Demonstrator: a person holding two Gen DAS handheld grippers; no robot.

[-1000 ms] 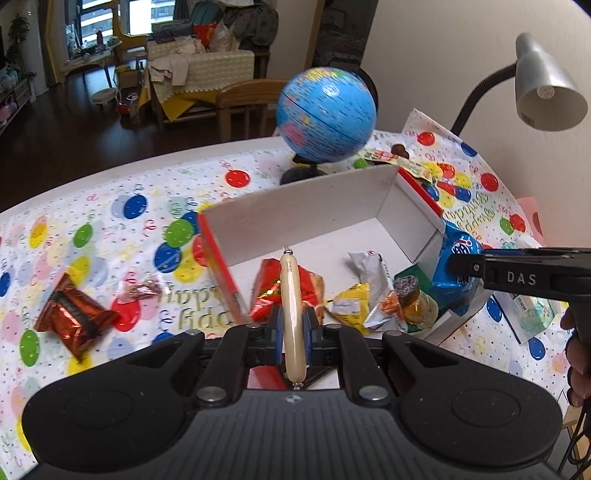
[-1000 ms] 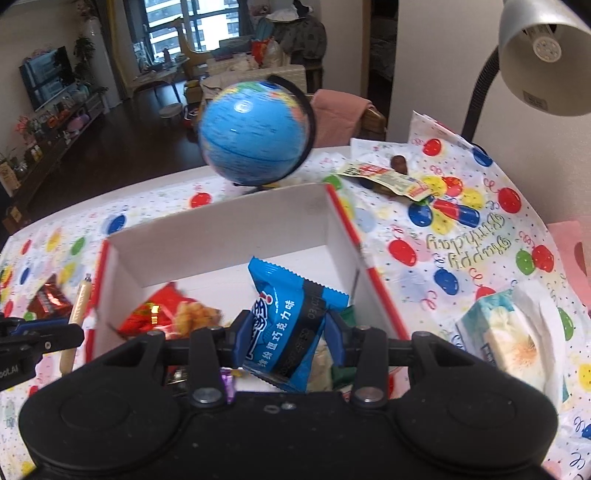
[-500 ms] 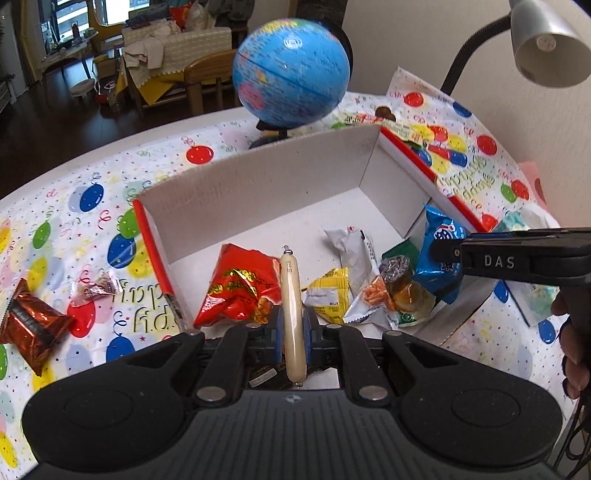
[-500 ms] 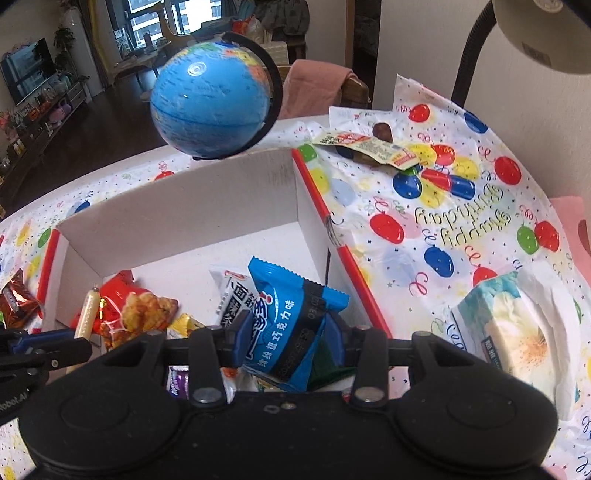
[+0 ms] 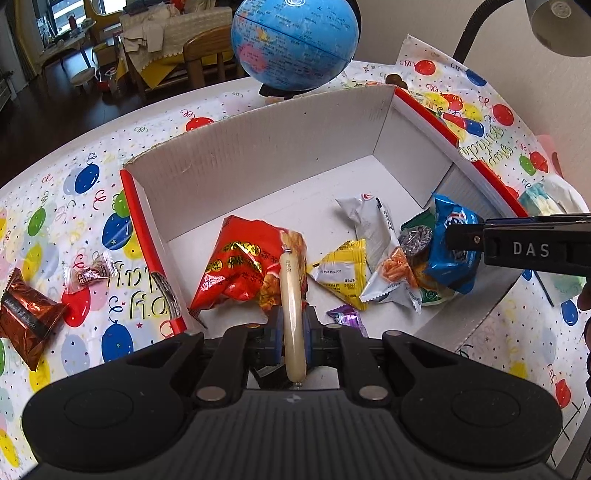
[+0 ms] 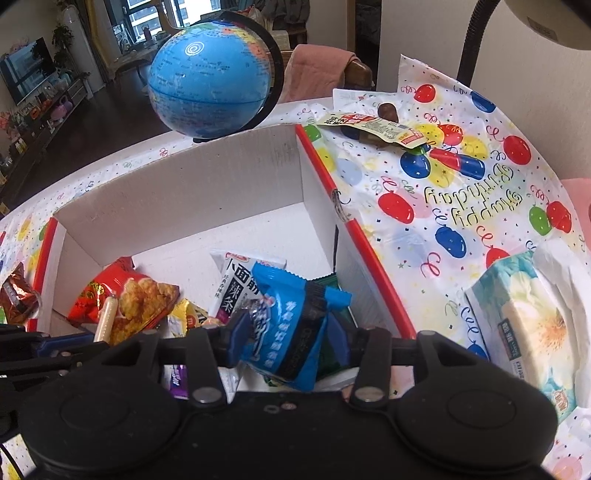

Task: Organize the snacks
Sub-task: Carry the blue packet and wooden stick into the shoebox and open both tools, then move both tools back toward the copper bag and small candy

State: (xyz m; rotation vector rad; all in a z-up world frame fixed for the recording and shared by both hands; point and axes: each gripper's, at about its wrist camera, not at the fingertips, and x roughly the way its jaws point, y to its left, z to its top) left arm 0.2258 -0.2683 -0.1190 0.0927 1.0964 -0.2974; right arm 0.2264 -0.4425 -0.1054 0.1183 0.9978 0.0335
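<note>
A white cardboard box [image 5: 258, 147] with red edges lies open on the balloon tablecloth. My left gripper [image 5: 293, 328] is shut on a pale sausage stick [image 5: 291, 295] and hovers over the box's near left corner, above a red snack bag [image 5: 240, 266]. My right gripper [image 6: 288, 332] hangs over the box's near right corner. Its jaws are opening, and a blue snack packet [image 6: 291, 314] sits tilted and loose between them, resting on the pile of packets. In the left wrist view that same packet [image 5: 450, 251] shows beside the right finger [image 5: 517, 251].
A blue globe [image 5: 295, 40] stands behind the box, with a desk lamp [image 5: 557, 26] at the right. A brown packet [image 5: 26, 317] and a small candy [image 5: 88, 273] lie left of the box. A tissue pack [image 6: 524, 325] and a long snack strip [image 6: 373, 127] lie on its right.
Both grippers have sunk lower over the box. The right jaws have widened and the blue packet has tipped over onto the pile. The left grip on the sausage is unchanged.
</note>
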